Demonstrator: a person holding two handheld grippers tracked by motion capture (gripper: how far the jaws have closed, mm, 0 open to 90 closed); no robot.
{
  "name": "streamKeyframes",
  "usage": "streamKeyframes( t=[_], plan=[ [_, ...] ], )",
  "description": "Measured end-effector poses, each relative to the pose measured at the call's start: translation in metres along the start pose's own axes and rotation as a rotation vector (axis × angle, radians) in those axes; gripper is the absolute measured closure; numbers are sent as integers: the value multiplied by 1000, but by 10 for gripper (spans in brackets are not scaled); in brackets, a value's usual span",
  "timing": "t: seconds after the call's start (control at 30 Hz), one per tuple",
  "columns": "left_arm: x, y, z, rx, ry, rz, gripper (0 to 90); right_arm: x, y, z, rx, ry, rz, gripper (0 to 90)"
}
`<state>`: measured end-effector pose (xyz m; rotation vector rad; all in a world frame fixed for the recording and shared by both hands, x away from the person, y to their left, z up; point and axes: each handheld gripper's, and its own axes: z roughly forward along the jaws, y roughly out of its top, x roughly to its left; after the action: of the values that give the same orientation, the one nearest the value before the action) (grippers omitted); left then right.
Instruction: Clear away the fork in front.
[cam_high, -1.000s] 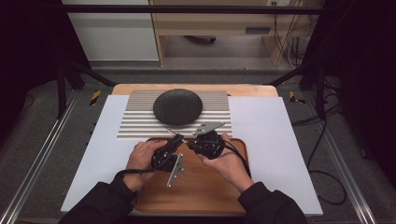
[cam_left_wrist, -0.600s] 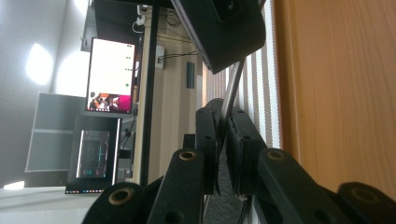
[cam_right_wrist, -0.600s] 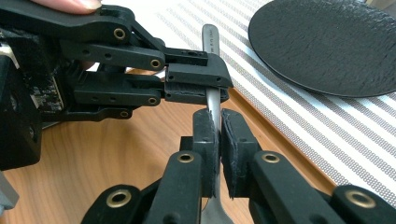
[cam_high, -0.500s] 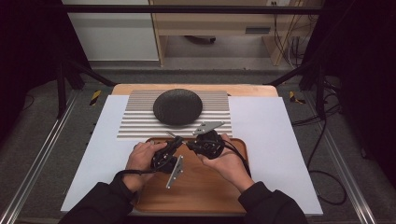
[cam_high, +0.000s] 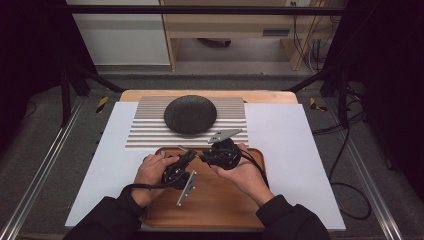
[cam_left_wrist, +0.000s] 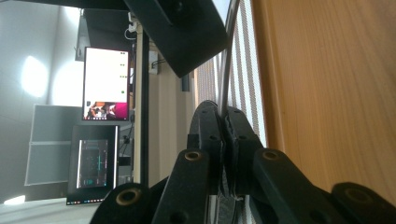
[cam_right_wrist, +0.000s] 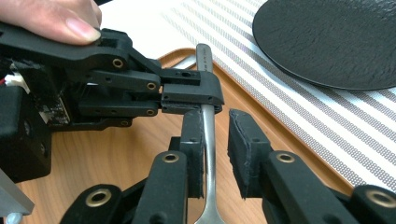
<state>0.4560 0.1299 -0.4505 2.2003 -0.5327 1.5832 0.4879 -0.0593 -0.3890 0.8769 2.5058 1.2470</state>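
**Caller:** Looking down over the wooden tray (cam_high: 210, 210), both hands meet at its far edge, and there's a slim metal utensil handle (cam_right_wrist: 207, 135) running between the two tools. The left gripper (cam_high: 186, 156) is clamped on it; its own camera shows the jaws pressed together with the steel shaft (cam_left_wrist: 227, 60) rising out of them.

**Analyst:** And the right gripper (cam_right_wrist: 215, 149)?

**Caller:** Parted. The handle lies against its left-hand pad, and there's clear daylight across to the other pad. So it straddles the shaft without gripping it.

**Analyst:** Which way does the long axis run?

**Caller:** From the right gripper's camera, nearly straight away from it, between its jaws, up through the left gripper's pinch (cam_right_wrist: 191, 91), and on toward the tray's rim. The near end widens at the bottom of that frame; I can't tell whether it's a fork or a spoon.

**Analyst:** So the handover turns on that line-up.

**Caller:** My read, yes. The shaft is already inside the right jaws, along their length, so closing is all it needs. The black plate (cam_high: 190, 114) sits just beyond on the striped mat (cam_high: 145, 132), on the right gripper's side, well clear of the utensil.
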Motion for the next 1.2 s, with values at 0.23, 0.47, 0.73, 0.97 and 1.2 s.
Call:
streamKeyframes(
  t=[0.23,0.47,0.73,0.97,1.2],
  plan=[
    [-1,-1,-1,-1,3,-4,873,0,1,-2,-4,-2,2,746],
    [-3,-4,-3,1,4,-9,873,-2,3,-13,-48,-13,7,725],
    [-3,-5,-6,4,2,-7,873,-8,-3,-28,-106,-49,16,700],
    [-7,-9,-9,1,-2,-18,873,-10,-15,-31,-130,-82,25,661],
    [-10,-13,-13,3,-7,-24,873,-18,-26,-42,-171,-110,65,652]
  ],
)
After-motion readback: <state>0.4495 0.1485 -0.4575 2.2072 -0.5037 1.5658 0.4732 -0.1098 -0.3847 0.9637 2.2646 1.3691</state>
